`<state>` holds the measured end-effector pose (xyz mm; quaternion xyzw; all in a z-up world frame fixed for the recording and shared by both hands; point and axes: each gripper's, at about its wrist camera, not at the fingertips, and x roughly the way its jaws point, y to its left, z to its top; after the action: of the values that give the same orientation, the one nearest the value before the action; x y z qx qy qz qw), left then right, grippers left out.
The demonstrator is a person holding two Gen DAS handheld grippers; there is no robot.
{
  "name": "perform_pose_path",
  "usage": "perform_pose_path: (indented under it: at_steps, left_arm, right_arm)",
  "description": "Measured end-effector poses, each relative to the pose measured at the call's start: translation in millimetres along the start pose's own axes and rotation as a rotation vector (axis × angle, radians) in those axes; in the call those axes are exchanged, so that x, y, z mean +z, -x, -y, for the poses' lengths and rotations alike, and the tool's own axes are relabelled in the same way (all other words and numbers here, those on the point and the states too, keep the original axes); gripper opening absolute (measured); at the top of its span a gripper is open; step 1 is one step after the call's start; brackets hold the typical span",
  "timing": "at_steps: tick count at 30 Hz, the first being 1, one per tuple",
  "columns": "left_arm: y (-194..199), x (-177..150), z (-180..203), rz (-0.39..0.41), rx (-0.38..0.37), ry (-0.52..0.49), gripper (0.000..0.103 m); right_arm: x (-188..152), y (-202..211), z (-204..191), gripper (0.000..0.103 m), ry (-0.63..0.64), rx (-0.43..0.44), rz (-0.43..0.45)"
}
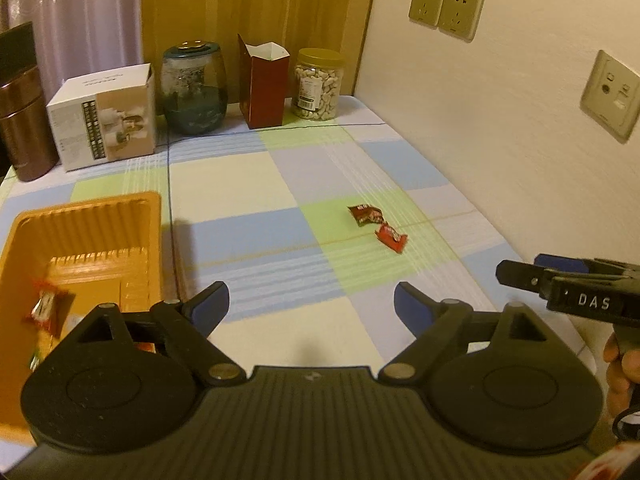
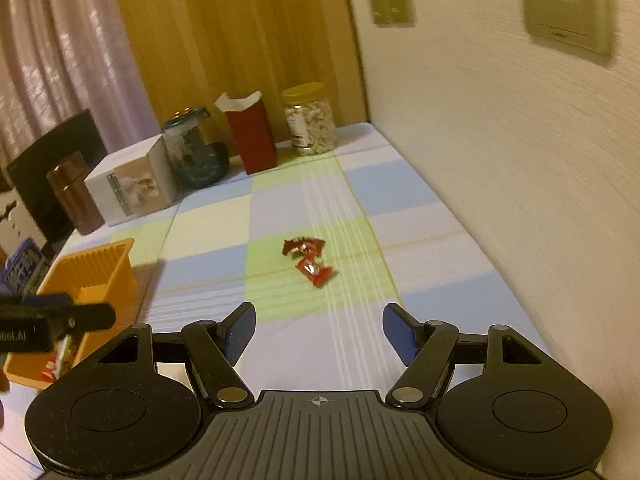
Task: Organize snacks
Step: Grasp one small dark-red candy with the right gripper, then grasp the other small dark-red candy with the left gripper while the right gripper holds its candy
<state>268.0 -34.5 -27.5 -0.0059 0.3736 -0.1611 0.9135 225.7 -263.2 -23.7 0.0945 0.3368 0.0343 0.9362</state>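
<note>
We see a table (image 1: 280, 184) under a checked cloth (image 2: 304, 208), pushed against a textured white wall (image 1: 500, 120) on the right with sockets (image 1: 446, 10). At the far end hang a wooden panel (image 1: 256, 0) and pale curtains (image 1: 80, 12); warm, dim light.

Table: checked cloth-covered table (image 1: 248, 184), wall along its right edge.
Far row, left to right: brown metal canister (image 1: 24, 120), white cardboard box (image 1: 104, 120), dark glass jar (image 1: 194, 88), open red carton (image 1: 264, 84), clear plastic jar of nuts (image 1: 318, 84).
Near left: orange plastic tray (image 1: 92, 220), wrapped snacks (image 1: 46, 308) lying in it.
Centre right: two red-wrapped candies (image 1: 378, 224), touching, well apart from the tray.
</note>
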Motion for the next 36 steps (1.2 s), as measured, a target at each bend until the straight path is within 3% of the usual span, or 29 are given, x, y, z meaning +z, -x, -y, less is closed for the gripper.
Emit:
perform_pose_path:
  at_steps: [17,21,29,31,36]
  left_arm:
    - [-95,43,-1,-0.013,-0.044,-0.192,0.091]
    - [-116,46,0,-0.049,-0.044,-0.249,0.091]
    - [-145,46,7,-0.094,-0.040,-0.351,0.091]
    - [-151,47,8,-0.105,-0.045,-0.361,0.091]
    - [-164,49,15,-0.115,-0.055,-0.390,0.091]
  right_arm:
    - [20,-126,8,0.070,0.229,0.103,-0.027]
    - [19,-151,4,0.054,0.294,0.102,-0.041]
    - [14,-187,0,0.034,0.416,0.089,-0.084]
    - [12,-192,-1,0.020,0.438,0.084,-0.092]
    - [14,-186,6,0.019,0.361,0.071,-0.079]
